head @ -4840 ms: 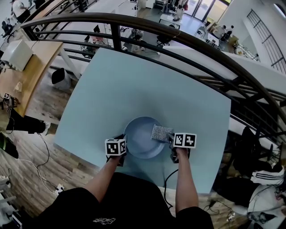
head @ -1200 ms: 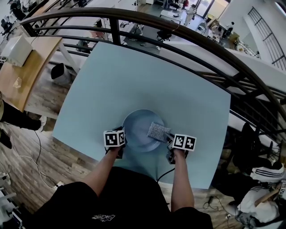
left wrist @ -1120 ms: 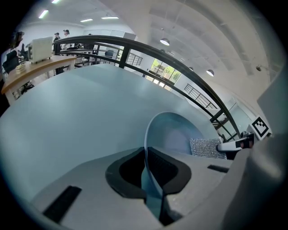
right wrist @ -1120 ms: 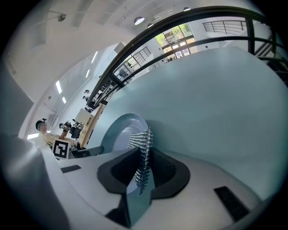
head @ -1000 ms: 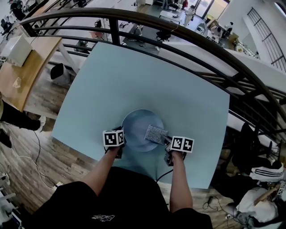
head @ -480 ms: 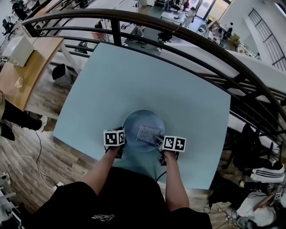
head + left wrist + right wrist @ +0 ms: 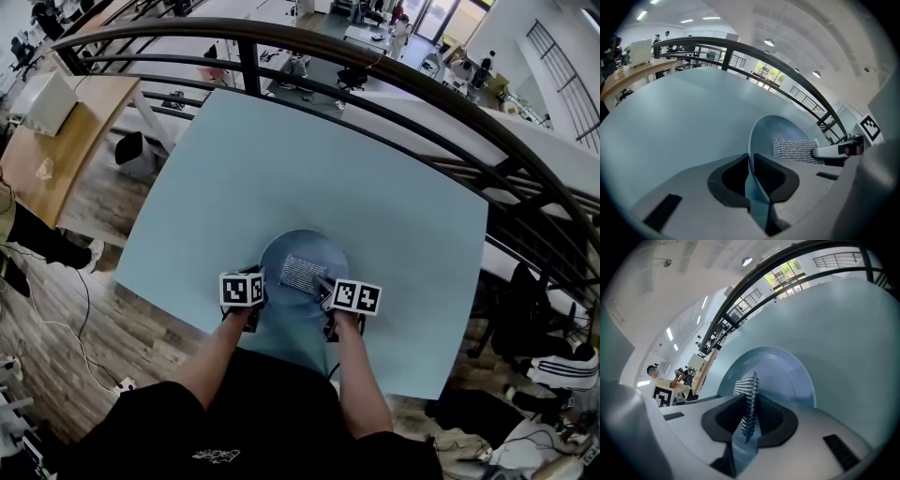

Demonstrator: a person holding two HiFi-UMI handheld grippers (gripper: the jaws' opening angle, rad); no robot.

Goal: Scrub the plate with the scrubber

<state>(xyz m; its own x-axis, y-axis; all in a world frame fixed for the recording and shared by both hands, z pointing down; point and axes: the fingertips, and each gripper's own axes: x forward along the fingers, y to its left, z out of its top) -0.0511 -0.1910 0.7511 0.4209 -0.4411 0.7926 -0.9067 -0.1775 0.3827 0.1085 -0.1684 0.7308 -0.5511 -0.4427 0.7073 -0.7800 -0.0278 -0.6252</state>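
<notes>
My left hand-held gripper (image 7: 751, 178) is pinched narrow on the rim of the plate (image 7: 783, 129), at its left edge in the head view, and steadies it. My right hand-held gripper (image 7: 749, 420) is clamped on one edge of the metal-mesh scrubber (image 7: 746, 392). Its free part lies over the plate's middle, at the lower centre of the head view. The plate rests on the pale blue bench (image 7: 309, 159), near its lower edge. I judge the scrubbing under way. With no dirt or foam visible, I cannot tell how much is left. I count one plate, one scrubber, two hand-held grippers and one bench.
</notes>
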